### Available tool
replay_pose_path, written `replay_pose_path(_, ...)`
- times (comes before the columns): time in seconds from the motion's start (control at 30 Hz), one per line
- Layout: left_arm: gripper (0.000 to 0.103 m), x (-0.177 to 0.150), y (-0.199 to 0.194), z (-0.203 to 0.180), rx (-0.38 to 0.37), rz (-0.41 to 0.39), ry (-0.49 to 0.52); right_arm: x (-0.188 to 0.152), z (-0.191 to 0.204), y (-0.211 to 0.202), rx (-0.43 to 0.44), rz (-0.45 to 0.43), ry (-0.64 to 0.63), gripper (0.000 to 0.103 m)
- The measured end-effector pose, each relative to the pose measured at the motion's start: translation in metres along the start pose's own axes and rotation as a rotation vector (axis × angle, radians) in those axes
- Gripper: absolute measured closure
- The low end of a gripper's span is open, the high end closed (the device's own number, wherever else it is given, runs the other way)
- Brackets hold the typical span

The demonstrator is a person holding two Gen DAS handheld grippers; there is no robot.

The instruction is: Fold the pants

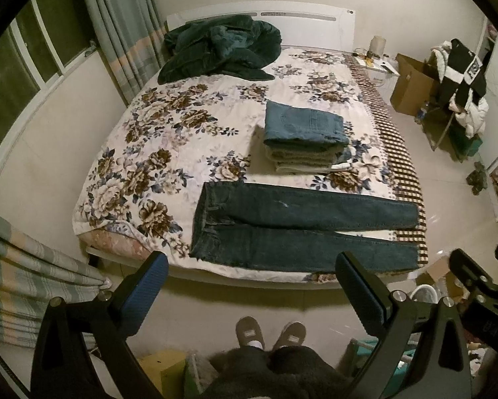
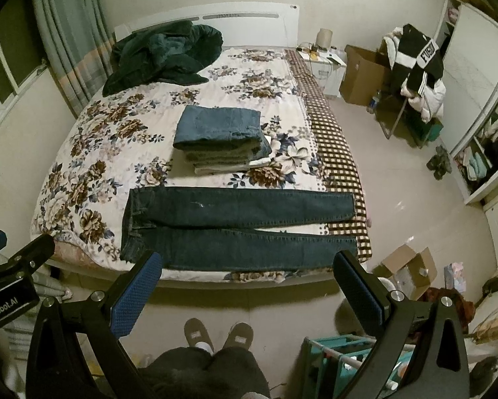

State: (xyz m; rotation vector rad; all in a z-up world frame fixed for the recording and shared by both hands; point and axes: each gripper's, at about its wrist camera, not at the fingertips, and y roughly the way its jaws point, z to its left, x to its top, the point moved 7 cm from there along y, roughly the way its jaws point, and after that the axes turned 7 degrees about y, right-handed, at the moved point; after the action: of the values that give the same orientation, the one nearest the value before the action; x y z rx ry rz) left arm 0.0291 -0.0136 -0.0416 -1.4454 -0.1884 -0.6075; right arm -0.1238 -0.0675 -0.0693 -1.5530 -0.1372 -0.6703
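Dark jeans (image 1: 302,229) are laid flat across the near edge of the bed (image 1: 169,139), waistband at left, both legs stretched twd the right edge, unfolded. A stack of folded pants (image 1: 302,136) is seen just behind them. Left gripper (image 1: 252,282) and right gripper (image 2: 249,281) are held above the floor, short of the bed, w/ fingers spread wide, nothing pinched.

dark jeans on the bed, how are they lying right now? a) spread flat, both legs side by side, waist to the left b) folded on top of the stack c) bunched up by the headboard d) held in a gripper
a: the dark jeans lie flat along the near edge of the bed, legs parallel, in front of the folded stack; both grippers are open and empty.
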Motion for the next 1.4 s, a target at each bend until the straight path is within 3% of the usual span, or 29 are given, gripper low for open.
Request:
replay_pose_path(0.27, 0.0, 0.029, 0.073, -0.004, 0.134, 0.012, -0.052, 0.028, -0.046, 0.075, -0.023, 0.021, 0.058, 0.0)
replay_pose_path(0.47, 0.0, 0.043, 0.155, -0.002, 0.19, 0.114, -0.084, 0.063, -0.083, 0.167, -0.048, 0.078, 0.134, 0.0)
replay_pose_path(0.77, 0.0, 0.073, 0.29, 0.015, 0.177, 0.316, -0.152, 0.098, -0.108, 0.341, -0.085, 0.243, 0.294, 0.0)
replay_pose_path(1.1, 0.0, 0.083, 0.489, 0.082, 0.116, 0.619, -0.464, 0.118, -0.166, 0.57, -0.227, 0.465, 0.574, 0.0)
replay_pose_path(1.4, 0.0, 0.06, 0.645, 0.134, 0.12, 0.783, -0.773, 0.104, -0.223, 0.714, -0.338, 0.56, 0.763, 0.0)
